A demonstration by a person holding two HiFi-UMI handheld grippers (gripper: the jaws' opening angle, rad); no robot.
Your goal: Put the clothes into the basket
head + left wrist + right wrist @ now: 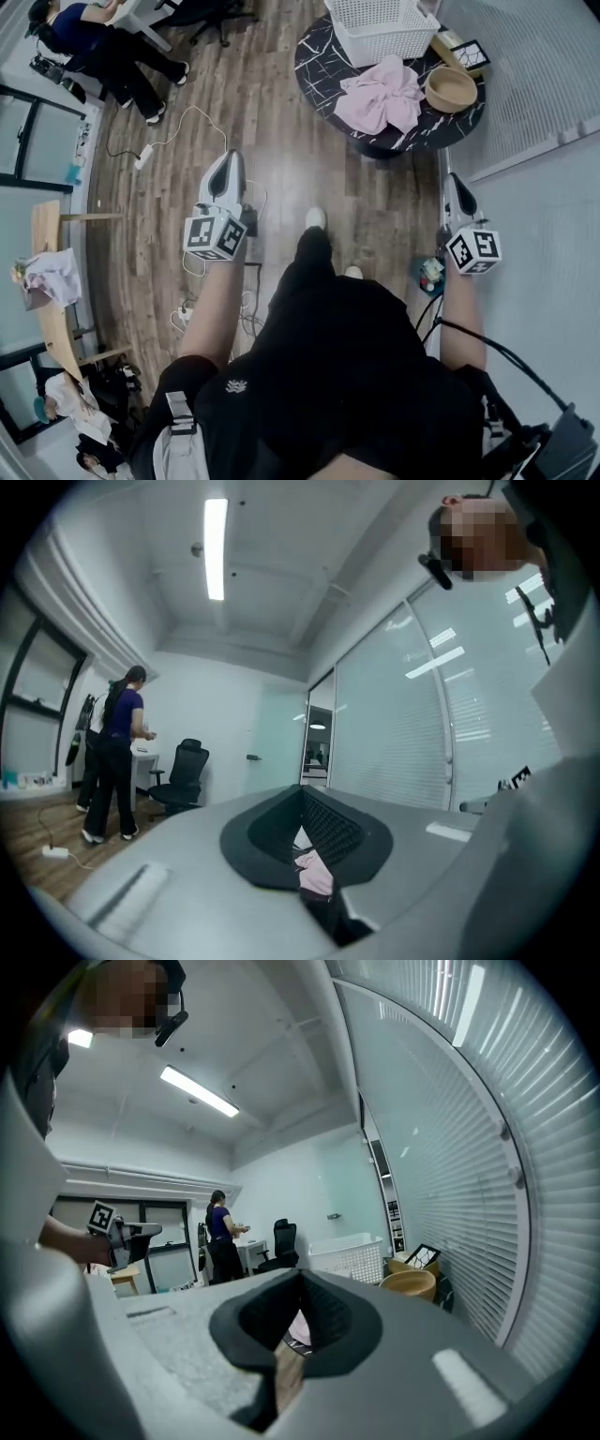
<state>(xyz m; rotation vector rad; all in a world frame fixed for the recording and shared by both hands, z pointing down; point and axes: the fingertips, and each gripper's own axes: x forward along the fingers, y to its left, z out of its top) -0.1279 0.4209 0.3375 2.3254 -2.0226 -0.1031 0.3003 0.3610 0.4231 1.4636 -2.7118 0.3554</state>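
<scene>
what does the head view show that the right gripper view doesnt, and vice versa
Only the head view: the pink garment in full on the round black table, and the power strip. Only the right gripper view: the ceiling strip light and the slatted blinds. Both: the white basket, the wooden bowl and the person at the desk.

Soft pink cloth [380,98], white plastic lattice basket [384,37], glossy marbled tabletop [323,61], wooden bowl [451,89], wood-grain floor [262,141]
</scene>
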